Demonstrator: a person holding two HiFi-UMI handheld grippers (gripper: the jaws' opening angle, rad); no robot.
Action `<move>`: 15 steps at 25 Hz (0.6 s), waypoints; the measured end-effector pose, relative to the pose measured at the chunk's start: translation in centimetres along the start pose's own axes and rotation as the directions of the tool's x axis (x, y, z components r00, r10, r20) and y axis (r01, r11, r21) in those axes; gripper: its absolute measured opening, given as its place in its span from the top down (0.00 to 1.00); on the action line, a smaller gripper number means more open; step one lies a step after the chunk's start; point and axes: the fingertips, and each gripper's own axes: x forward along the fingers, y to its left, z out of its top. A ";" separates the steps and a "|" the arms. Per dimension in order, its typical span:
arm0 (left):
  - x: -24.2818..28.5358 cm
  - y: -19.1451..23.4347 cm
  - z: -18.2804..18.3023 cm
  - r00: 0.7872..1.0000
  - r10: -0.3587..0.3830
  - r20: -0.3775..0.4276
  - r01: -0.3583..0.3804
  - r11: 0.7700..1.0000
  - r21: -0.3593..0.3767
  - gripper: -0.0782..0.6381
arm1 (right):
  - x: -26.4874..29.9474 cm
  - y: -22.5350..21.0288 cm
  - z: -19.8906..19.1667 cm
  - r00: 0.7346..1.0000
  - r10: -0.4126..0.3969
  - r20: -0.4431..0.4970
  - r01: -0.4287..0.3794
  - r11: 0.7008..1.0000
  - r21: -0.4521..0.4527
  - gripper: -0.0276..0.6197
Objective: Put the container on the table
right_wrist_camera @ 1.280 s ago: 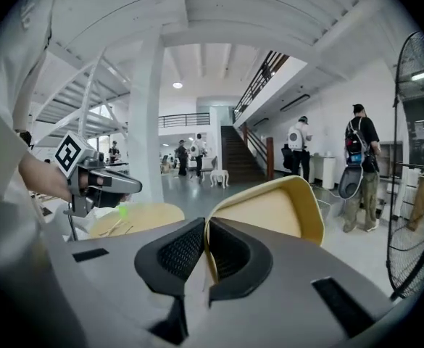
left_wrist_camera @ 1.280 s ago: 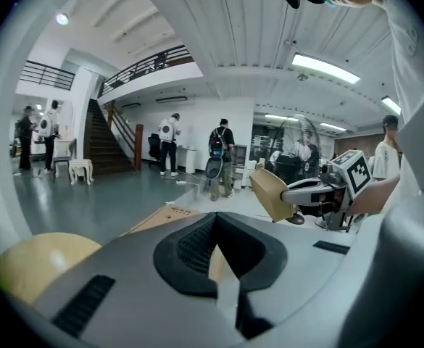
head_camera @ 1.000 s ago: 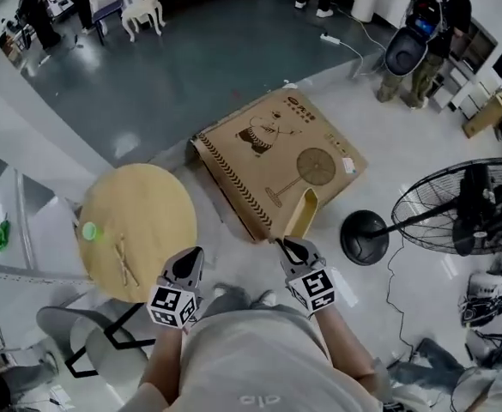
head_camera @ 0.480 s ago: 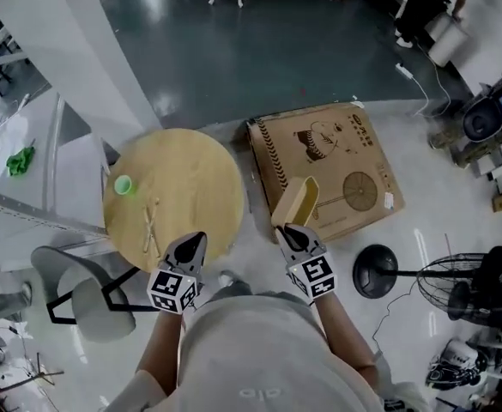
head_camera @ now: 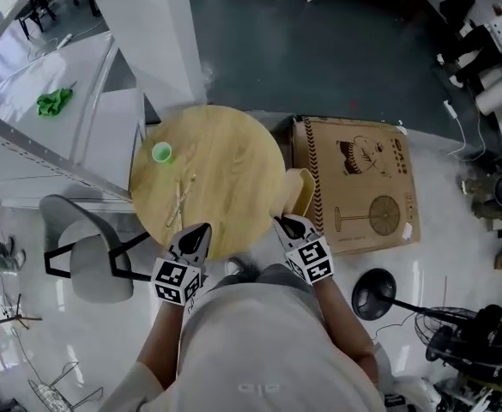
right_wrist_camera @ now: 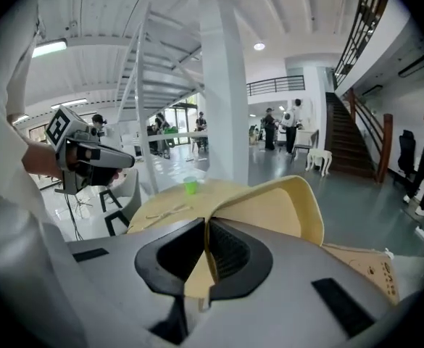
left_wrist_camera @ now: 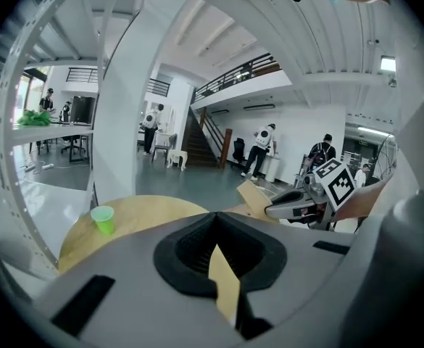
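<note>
My right gripper (head_camera: 287, 223) is shut on the wall of a tan, open-topped container (head_camera: 300, 191), held in the air at the right rim of the round wooden table (head_camera: 225, 157). In the right gripper view the container (right_wrist_camera: 284, 212) rises from between the jaws of the right gripper (right_wrist_camera: 204, 259), with the table (right_wrist_camera: 197, 198) beyond it. My left gripper (head_camera: 201, 228) hangs over the table's near edge, its jaws together with nothing held. The left gripper (left_wrist_camera: 222, 281) faces the table (left_wrist_camera: 143, 216), with the container (left_wrist_camera: 255, 198) at the right.
A green cup (head_camera: 161, 152) and thin wooden sticks (head_camera: 180, 202) lie on the table. A flat cardboard box (head_camera: 358, 183) rests on the floor to the right. A grey chair (head_camera: 96, 260) stands at the left, a fan base (head_camera: 372, 293) at the lower right, a white pillar (head_camera: 148, 33) behind.
The person has turned toward the table. The container, held over the cardboard box before, now hangs at the table's right rim. Both grippers keep their states.
</note>
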 end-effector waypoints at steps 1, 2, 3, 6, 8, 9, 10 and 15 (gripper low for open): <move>-0.2 0.6 -0.2 1.000 0.015 -0.002 -0.015 1.000 -0.011 0.87 | 0.9 0.3 -0.1 1.000 0.019 -0.012 -0.019 1.000 -0.006 0.89; -0.5 1.2 -0.3 1.000 0.031 -0.004 -0.031 0.999 -0.023 0.87 | 1.7 0.5 -0.1 0.999 0.038 -0.024 -0.039 0.999 -0.011 0.89; -0.7 1.7 -0.3 0.999 0.048 -0.004 -0.048 0.998 -0.036 0.87 | 2.5 0.7 -0.2 0.998 0.059 -0.036 -0.059 0.998 -0.017 0.89; -1.0 2.8 -0.3 0.996 0.090 -0.004 -0.090 0.994 -0.060 0.87 | 4.5 1.3 -0.7 0.989 0.121 -0.082 -0.125 0.991 -0.046 0.89; -1.0 3.3 -0.3 0.992 0.122 -0.011 -0.123 0.990 -0.065 0.87 | 5.6 1.5 -1.0 0.981 0.158 -0.109 -0.165 0.984 -0.062 0.89; -1.0 3.6 -0.3 0.990 0.141 -0.014 -0.142 0.987 -0.071 0.87 | 6.2 1.4 -1.1 0.977 0.176 -0.119 -0.184 0.981 -0.065 0.89; -1.0 3.9 -0.2 0.987 0.160 -0.016 -0.160 0.984 -0.080 0.87 | 6.8 1.3 -1.1 0.973 0.192 -0.130 -0.202 0.977 -0.067 0.89; -1.1 5.3 0.2 0.971 0.240 -0.012 -0.239 0.960 -0.143 0.87 | 9.8 0.8 -1.6 0.942 0.255 -0.218 -0.286 0.950 -0.123 0.89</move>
